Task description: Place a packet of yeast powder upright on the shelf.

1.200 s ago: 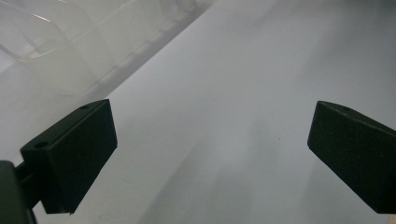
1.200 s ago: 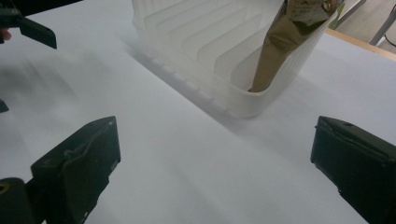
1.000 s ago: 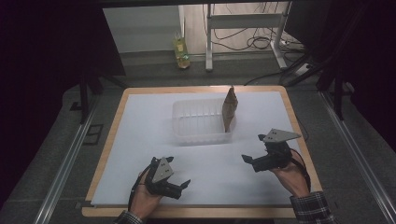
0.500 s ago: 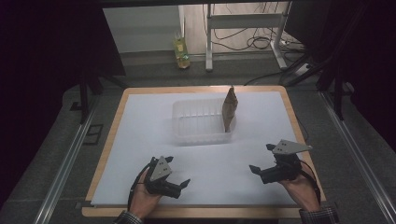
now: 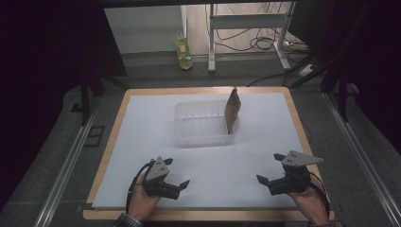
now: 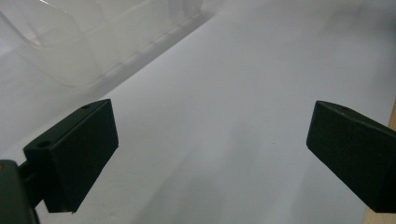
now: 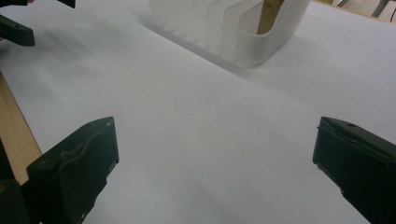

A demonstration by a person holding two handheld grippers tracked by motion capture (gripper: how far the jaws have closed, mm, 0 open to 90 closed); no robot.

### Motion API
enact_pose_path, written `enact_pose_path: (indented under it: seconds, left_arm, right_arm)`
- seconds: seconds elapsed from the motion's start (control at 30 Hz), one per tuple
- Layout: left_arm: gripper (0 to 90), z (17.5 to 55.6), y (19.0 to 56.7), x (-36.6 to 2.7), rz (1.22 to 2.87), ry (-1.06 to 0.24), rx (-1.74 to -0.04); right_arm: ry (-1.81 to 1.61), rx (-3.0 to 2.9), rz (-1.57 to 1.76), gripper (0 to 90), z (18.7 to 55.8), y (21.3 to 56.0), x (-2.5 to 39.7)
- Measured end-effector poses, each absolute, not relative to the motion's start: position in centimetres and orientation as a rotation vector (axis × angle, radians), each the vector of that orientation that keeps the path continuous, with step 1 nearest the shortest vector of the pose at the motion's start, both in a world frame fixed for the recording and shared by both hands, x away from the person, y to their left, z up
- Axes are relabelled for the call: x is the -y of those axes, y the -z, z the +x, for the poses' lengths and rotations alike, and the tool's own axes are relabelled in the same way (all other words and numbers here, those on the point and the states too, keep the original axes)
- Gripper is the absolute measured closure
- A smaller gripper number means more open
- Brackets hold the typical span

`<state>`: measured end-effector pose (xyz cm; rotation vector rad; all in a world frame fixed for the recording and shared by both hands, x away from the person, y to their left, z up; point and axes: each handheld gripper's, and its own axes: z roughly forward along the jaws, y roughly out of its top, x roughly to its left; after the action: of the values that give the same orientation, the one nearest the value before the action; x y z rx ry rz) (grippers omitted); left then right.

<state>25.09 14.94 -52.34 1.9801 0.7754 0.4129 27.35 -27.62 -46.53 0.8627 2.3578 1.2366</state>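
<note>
A clear ribbed plastic bin (image 5: 201,124) stands in the middle of the white sheet (image 5: 142,142). A flat brown pouch (image 5: 232,111) stands upright inside the bin's right end. My left gripper (image 5: 177,172) rests near the front edge at the left, open, with nothing between its jaws. My right gripper (image 5: 269,168) is near the front edge at the right, also open and holding nothing. The left gripper view has its wide-apart gripper (image 6: 210,149) over bare sheet, with the bin (image 6: 70,42) at upper left. In the right gripper view, the gripper (image 7: 215,158) faces the bin (image 7: 233,32) and pouch (image 7: 271,11).
The wooden table border (image 5: 108,156) frames the sheet. On the floor beyond the table are a yellow-green bottle (image 5: 183,49), metal frame legs (image 5: 212,38) and cables (image 5: 265,42). Metal rails (image 5: 66,165) run along both sides. The left gripper (image 7: 16,28) appears far off in the right gripper view.
My right gripper has drawn back from mid-table toward the front right edge of the sheet. The left gripper, bin and pouch have stayed put.
</note>
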Motion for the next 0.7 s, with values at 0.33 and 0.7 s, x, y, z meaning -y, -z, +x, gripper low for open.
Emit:
enact_pose_path:
  seconds: [0.33, 0.7]
  left_arm:
    - [1.9, 25.1, 52.5, -15.0, 1.999, -0.425, -0.766]
    - [1.7, 25.1, 52.7, -14.6, 2.021, -0.431, -0.749]
  right_arm:
    - [-1.202, -2.356, 0.889, 0.4, 26.1, 47.8, 28.8]
    - [-1.166, -2.335, 0.915, 0.4, 25.6, 49.2, 30.1]
